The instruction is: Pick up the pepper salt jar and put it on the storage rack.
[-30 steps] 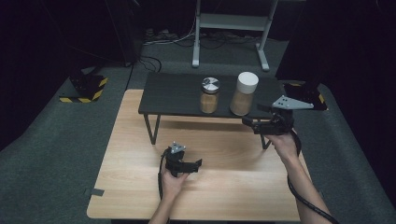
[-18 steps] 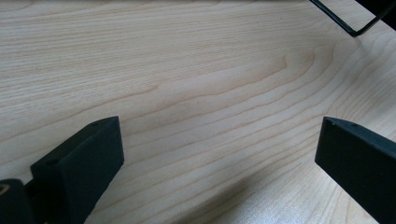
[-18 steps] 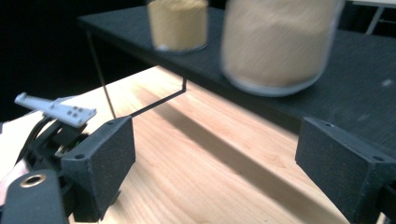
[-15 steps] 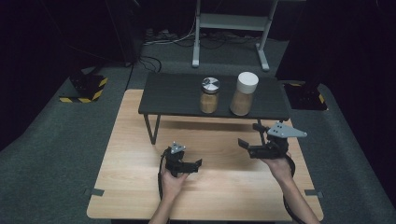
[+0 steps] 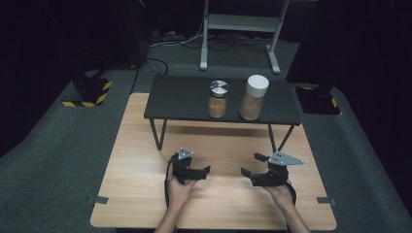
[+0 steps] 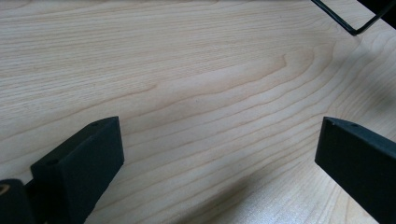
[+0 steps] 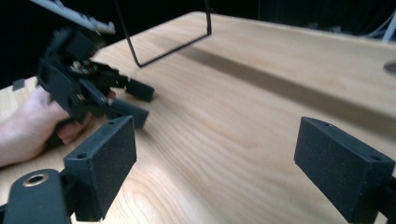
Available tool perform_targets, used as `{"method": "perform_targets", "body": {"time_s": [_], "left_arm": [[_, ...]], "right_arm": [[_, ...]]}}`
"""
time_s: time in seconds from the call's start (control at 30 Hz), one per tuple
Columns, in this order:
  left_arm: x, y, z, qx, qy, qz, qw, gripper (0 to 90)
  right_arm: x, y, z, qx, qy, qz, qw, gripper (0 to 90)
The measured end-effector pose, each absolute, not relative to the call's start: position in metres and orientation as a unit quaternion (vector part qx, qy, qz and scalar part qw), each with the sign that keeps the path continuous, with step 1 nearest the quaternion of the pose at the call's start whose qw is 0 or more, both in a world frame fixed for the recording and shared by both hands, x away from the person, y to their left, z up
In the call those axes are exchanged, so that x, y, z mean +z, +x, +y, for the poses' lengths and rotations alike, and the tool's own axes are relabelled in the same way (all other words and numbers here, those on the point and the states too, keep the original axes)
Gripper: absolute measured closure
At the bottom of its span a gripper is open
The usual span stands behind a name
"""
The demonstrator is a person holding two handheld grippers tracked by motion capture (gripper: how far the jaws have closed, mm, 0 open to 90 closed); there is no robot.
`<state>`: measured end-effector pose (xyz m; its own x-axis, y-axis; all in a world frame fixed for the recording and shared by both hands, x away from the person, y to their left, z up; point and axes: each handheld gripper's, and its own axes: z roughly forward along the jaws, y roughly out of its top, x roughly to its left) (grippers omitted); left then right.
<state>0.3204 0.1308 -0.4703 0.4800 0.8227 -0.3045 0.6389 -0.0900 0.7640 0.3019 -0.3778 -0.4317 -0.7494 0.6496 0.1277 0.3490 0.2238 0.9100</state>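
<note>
Two jars of brown powder stand on a low black stand point(image 5: 184, 99): one with a silver lid point(image 5: 218, 99), one taller with a white lid point(image 5: 254, 97). Both grippers hover low over the wooden table point(image 5: 145, 145) in front of the stand. My left gripper point(image 5: 201, 172) is open and points right; in the left gripper view its jaws point(image 6: 217, 135) stand wide apart over bare wood. My right gripper point(image 5: 252, 164) is open and points left. The right gripper view shows its jaws point(image 7: 215, 140) apart with nothing between, and the left gripper point(image 7: 142, 102) in a hand beyond.
The stand's thin wire legs point(image 5: 158, 133) rise from the table behind the grippers; one leg point(image 7: 140, 56) is near the left gripper. Dark carpet surrounds the table. A yellow-and-black striped block point(image 5: 87, 92) lies on the floor at far left.
My right gripper came down from beside the stand's right end, toward the person, and now sits low over the table pointing left. The left gripper stayed put.
</note>
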Motion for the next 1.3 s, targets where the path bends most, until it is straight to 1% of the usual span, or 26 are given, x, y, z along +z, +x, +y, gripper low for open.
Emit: {"method": "perform_targets", "body": {"time_s": [0.23, 0.37, 0.47, 0.6, 0.87, 1.3], "left_arm": [[-0.470, 0.321, 0.131, 0.099, 0.732, 0.499, 0.453, 1.7], [-0.470, 0.321, 0.131, 0.099, 0.732, 0.499, 0.453, 1.8], [-0.470, 0.322, 0.130, 0.098, 0.732, 0.500, 0.452, 1.8], [-0.470, 0.321, 0.130, 0.098, 0.733, 0.499, 0.452, 1.8], [-0.470, 0.322, 0.131, 0.093, 0.736, 0.497, 0.451, 1.8], [-0.469, 0.319, 0.130, 0.098, 0.735, 0.499, 0.448, 1.4]], "right_arm": [[-0.461, 0.308, -0.379, 0.512, 0.364, 0.770, 0.112, 12.4], [-0.474, 0.313, -0.379, 0.505, 0.384, 0.766, 0.102, 12.8], [-0.475, 0.315, -0.380, 0.508, 0.386, 0.763, 0.100, 13.1], [-0.472, 0.321, -0.378, 0.497, 0.395, 0.768, 0.085, 13.9], [-0.473, 0.336, -0.387, 0.490, 0.431, 0.757, 0.033, 14.4], [-0.471, 0.339, -0.386, 0.480, 0.433, 0.763, 0.028, 14.4]]}}
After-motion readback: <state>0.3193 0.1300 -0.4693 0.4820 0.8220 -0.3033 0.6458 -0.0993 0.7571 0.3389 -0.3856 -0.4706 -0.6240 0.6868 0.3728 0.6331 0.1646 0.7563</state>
